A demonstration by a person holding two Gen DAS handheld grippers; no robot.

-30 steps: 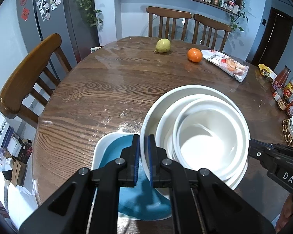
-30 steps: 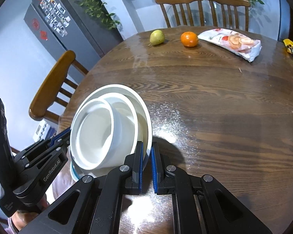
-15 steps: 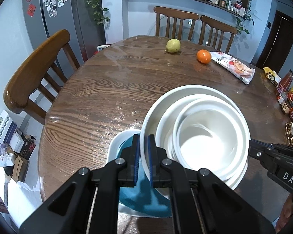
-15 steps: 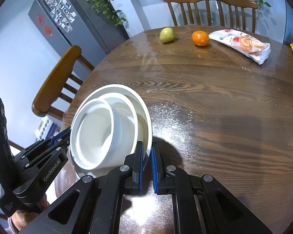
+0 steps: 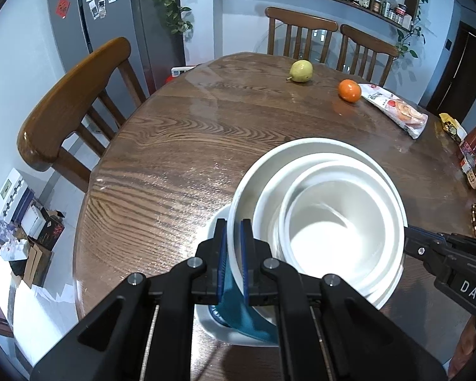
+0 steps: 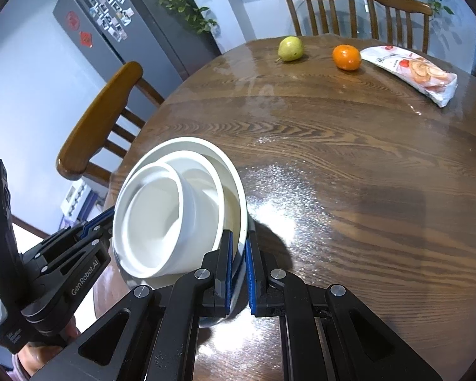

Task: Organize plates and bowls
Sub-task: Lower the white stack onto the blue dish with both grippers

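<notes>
Grip status: your left gripper point(image 5: 233, 254) is clamped on the near-left rim of the large white bowl point(image 5: 263, 171); your right gripper point(image 6: 238, 263) is clamped on the opposite rim of that same bowl. Two smaller white bowls are nested inside it, the innermost bowl point(image 5: 339, 231) lying toward the right gripper's side in the left wrist view.

Position: the stack hangs between the two tools, tilted, with its open side facing forward and up. Directly below the left gripper's fingertips sits the blue plate point(image 5: 238, 317) with a white rim, resting at the near edge of the table point(image 5: 174, 146). The held bowl partly covers it.

Governing relation: the blue plate lies straight down from the stack and slightly toward you. Judged from this, the coming move is a level descent onto the plate. Both grippers are equally near; keep them matched so the nested bowls do not slide.

Beyond the tools, a pear point(image 5: 300, 70), an orange point(image 5: 349, 90) and a snack bag point(image 5: 393, 109) lie far ahead, well apart from the work.
</notes>
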